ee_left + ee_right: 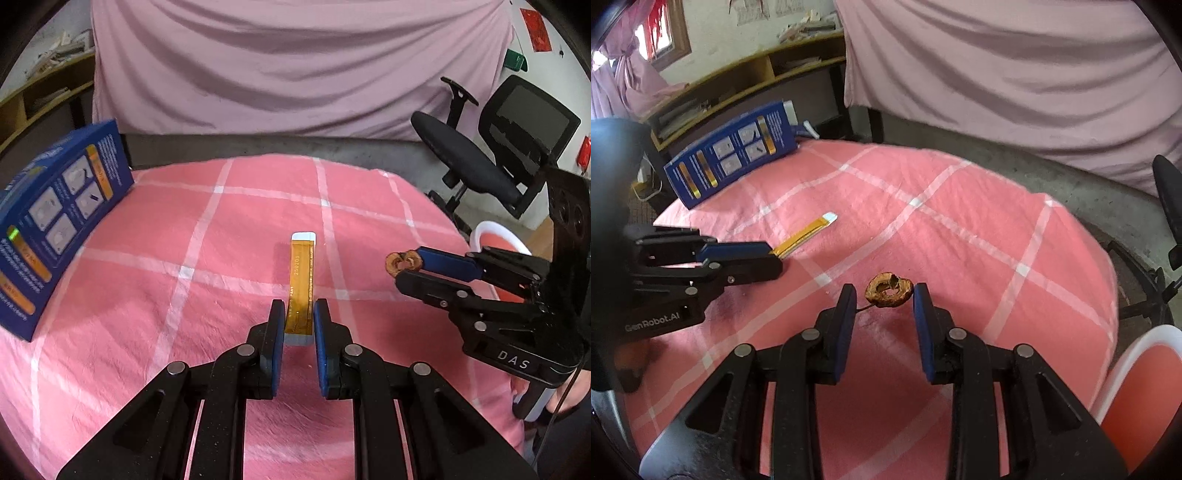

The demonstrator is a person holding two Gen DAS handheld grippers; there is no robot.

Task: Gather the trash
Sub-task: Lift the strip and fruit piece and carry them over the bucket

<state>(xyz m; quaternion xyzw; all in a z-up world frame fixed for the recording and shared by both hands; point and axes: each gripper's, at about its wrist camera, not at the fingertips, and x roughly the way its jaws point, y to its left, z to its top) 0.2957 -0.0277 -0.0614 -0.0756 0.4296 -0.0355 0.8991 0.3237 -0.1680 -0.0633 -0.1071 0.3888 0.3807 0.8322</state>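
Over the bench under its pink checked cloth (207,258), my left tool (298,314) is clamped on the near end of a flat orange sachet with white ends (301,273), lifted clear of the cloth. My right tool (884,295) grips a brown dried fruit ring (888,293), to the sachet's right. A blue printed carton (55,221) stands at the cloth's left edge, and a white-rimmed red bin (1145,387) at its right.

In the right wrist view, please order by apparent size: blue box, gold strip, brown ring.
1. blue box
2. gold strip, partly hidden by the left gripper
3. brown ring, although nearest the camera
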